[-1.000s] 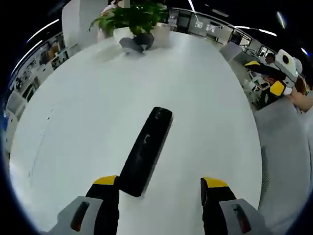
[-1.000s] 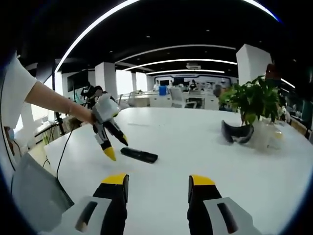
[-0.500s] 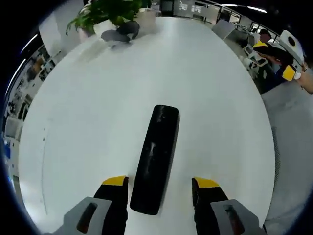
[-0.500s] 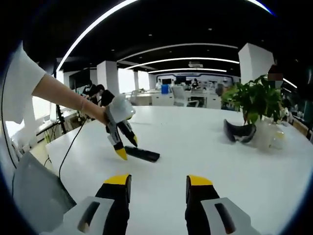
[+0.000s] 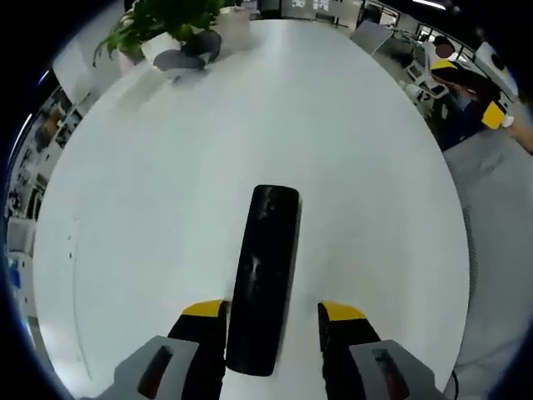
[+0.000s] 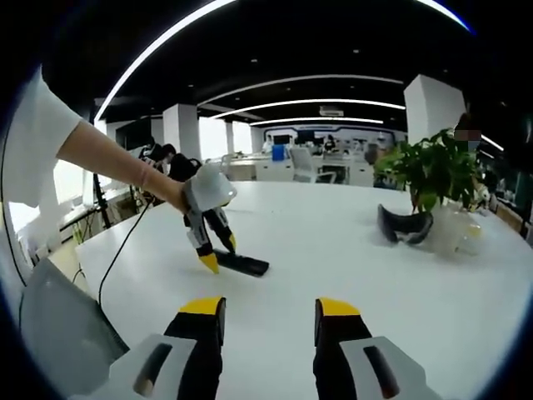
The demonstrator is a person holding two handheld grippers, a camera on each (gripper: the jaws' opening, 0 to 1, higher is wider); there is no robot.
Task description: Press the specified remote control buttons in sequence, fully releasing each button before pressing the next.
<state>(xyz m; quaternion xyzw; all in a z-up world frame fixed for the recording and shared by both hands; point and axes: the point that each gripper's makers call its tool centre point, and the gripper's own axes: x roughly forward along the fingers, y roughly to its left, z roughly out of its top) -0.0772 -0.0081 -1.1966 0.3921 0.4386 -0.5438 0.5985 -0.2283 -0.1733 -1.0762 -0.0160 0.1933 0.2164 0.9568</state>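
Note:
A black remote control (image 5: pixel 263 275) lies flat on the white table (image 5: pixel 375 167). My left gripper (image 5: pixel 273 312) is open, its yellow-tipped jaws standing on either side of the remote's near end, the left jaw almost touching it. From the right gripper view, the left gripper (image 6: pixel 212 250) points steeply down at the end of the remote (image 6: pixel 243 265), held by a person's hand. My right gripper (image 6: pixel 268 310) is open with nothing between its jaws and hovers above the table's near side; it also shows far off as the right gripper (image 5: pixel 468 87).
A potted plant (image 6: pixel 433 171) stands at the table's far end, with a dark headset-like object (image 6: pixel 404 225) and a clear glass vessel (image 6: pixel 454 232) beside it. A grey chair back (image 6: pixel 58 333) sits by the table edge. Office desks lie beyond.
The left gripper has moved down and forward over the remote, so its jaws now straddle the near end, and they have narrowed. The right gripper has hardly moved.

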